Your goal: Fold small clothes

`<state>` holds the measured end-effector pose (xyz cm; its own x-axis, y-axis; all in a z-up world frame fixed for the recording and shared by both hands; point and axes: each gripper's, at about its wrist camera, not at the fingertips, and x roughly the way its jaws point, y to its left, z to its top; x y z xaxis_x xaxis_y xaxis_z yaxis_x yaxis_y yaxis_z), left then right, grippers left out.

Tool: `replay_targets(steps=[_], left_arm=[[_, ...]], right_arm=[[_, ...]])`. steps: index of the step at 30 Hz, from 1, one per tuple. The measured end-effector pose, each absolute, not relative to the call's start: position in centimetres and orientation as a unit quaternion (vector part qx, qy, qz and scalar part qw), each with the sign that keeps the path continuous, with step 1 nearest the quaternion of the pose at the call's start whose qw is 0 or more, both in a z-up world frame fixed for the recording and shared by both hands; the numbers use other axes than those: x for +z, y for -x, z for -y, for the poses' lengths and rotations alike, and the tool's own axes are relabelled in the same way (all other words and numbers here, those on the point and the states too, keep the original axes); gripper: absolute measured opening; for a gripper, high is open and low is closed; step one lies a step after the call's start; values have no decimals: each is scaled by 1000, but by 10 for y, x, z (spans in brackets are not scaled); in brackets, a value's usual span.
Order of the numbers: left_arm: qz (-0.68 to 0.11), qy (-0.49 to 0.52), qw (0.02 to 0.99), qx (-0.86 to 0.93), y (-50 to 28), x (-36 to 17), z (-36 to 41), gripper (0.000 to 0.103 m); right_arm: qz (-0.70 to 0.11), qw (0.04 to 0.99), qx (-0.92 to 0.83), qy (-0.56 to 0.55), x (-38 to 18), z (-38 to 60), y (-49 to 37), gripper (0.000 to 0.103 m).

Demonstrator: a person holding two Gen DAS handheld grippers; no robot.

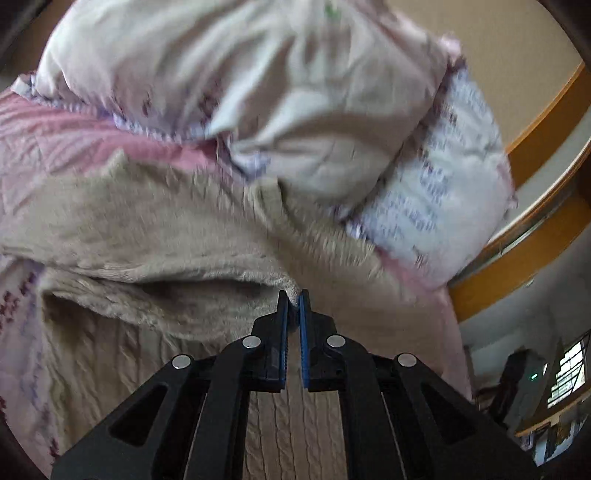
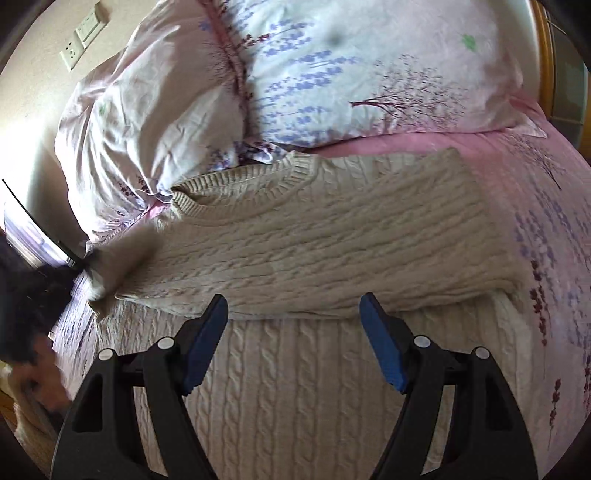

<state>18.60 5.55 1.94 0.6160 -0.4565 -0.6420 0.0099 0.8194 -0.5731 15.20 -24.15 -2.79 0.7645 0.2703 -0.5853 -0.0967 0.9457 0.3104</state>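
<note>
Up close in the left wrist view, the left tool (image 1: 294,297) has its blue pads nearly together, pinching a fuzzy edge of the beige cable-knit sweater (image 1: 177,229) between the tips. The pinched fabric is lifted into a fold that runs off toward 9 o'clock, with its fleecy underside showing; this view is blurred. Beyond, toward 12 o'clock, lies the pink bedspread (image 1: 74,140), and past that a pale pillow (image 1: 258,81) with a lavender-print pillow (image 1: 454,184) at 2 o'clock beside the wooden bed frame (image 1: 546,122).

Seen from the right wrist, the right tool (image 2: 293,306) stands wide open and holds nothing, its pads hovering over the sweater (image 2: 332,236), which lies across the bedspread (image 2: 546,206) with one part folded over the lower part. The ribbed neckline sits toward 11 o'clock. A blurred flap of sweater is raised at 9 o'clock. Farther off, two pillows (image 2: 369,74) rest against the headboard end, and wall switches (image 2: 83,35) show at 10 o'clock.
</note>
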Motion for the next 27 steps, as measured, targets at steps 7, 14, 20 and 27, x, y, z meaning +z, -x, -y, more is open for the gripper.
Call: replay_targets(steps=[7, 14, 20, 27], left_arm=[[-444, 233, 850, -160, -176, 13, -58, 35], [-415, 320, 849, -67, -148, 20, -158, 51], [-426, 419, 802, 6, -154, -9, -220, 47], [-402, 474, 783, 31, -171, -17, -235, 18]], right_arm=[[-316, 936, 118, -105, -15, 228, -149, 73], [-316, 929, 168, -95, -11, 194, -149, 73], [-318, 926, 183, -89, -12, 174, -149, 73], [-314, 930, 169, -90, -12, 182, -147, 73]])
